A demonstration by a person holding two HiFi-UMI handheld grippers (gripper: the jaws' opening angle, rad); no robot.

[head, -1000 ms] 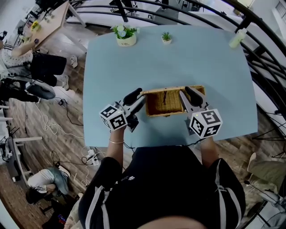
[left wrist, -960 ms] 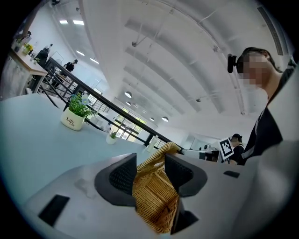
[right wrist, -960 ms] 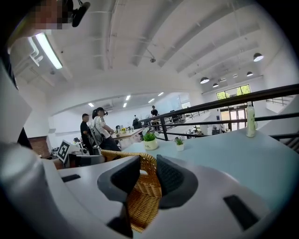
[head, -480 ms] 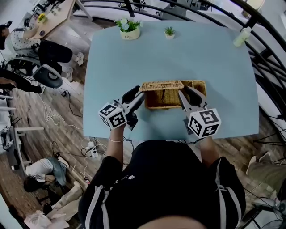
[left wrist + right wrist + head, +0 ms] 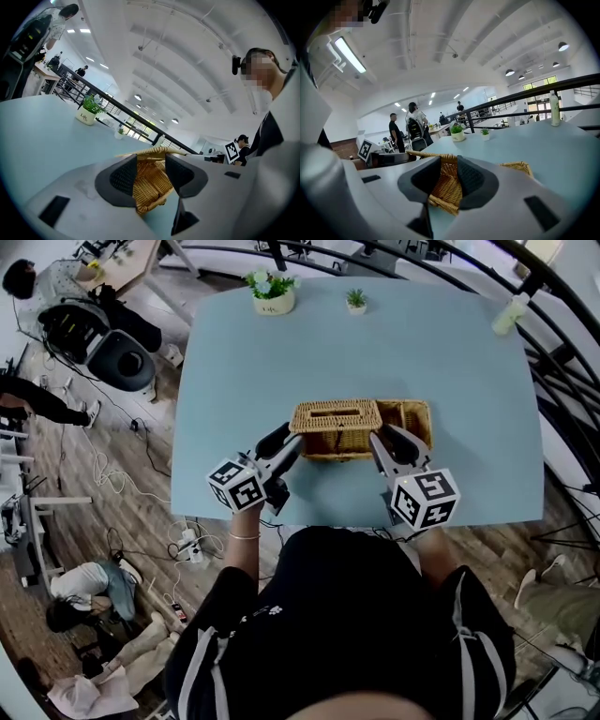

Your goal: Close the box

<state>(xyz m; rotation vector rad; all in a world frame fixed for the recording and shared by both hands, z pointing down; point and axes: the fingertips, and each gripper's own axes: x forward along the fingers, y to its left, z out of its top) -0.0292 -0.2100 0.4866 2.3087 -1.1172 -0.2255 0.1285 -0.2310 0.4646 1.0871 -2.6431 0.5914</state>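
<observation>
A wicker box (image 5: 410, 420) stands on the blue table (image 5: 234, 381), near its front edge. Its wicker lid (image 5: 336, 415), with a slot in the top, lies almost flat over the box's left part; the right end still shows open. My left gripper (image 5: 291, 440) is shut on the lid's left end, with weave between its jaws (image 5: 151, 161). My right gripper (image 5: 382, 439) is shut on the lid's front rim further right (image 5: 449, 164). In the right gripper view the box's far corner (image 5: 516, 165) shows beyond the jaws.
Two small potted plants (image 5: 268, 292) (image 5: 354, 300) stand at the table's far edge, a pale bottle (image 5: 507, 314) at the far right corner. A black railing (image 5: 553, 343) curves behind the table. An office chair (image 5: 122, 352) and people are at the left.
The lid has swung down from standing open to nearly flat over the box. Both grippers have followed it, still shut on it.
</observation>
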